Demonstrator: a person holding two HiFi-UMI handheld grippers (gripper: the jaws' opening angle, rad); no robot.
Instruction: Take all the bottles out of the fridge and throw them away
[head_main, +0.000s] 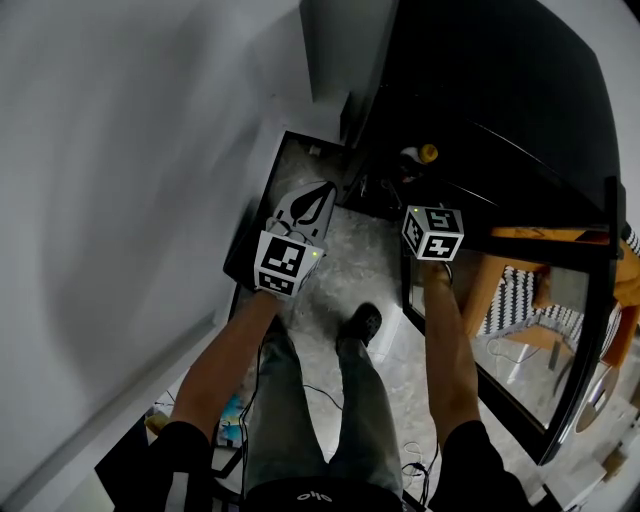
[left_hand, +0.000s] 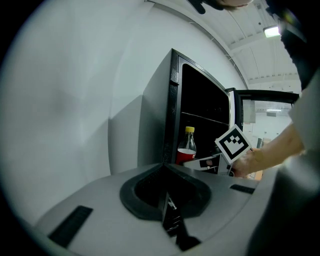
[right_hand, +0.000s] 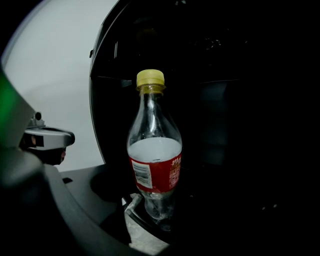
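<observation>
Right now we hold the right gripper (head_main: 424, 190) with jaws spread wide, gripping nothing, just short of the upright yellow-capped bottle (right_hand: 154, 155) (red label) at the open fridge's (left_hand: 172, 100) front edge, our left gripper (left_hand: 166, 197) closed tight and empty.

The bottle (right_hand: 154, 145) was clear, smooth plastic with a glossy red label (right_hand: 161, 175) and matt yellow cap (right_hand: 150, 78); the fridge (head_main: 500, 80) glossy black; the floor (head_main: 375, 270) polished, speckled stone.
</observation>
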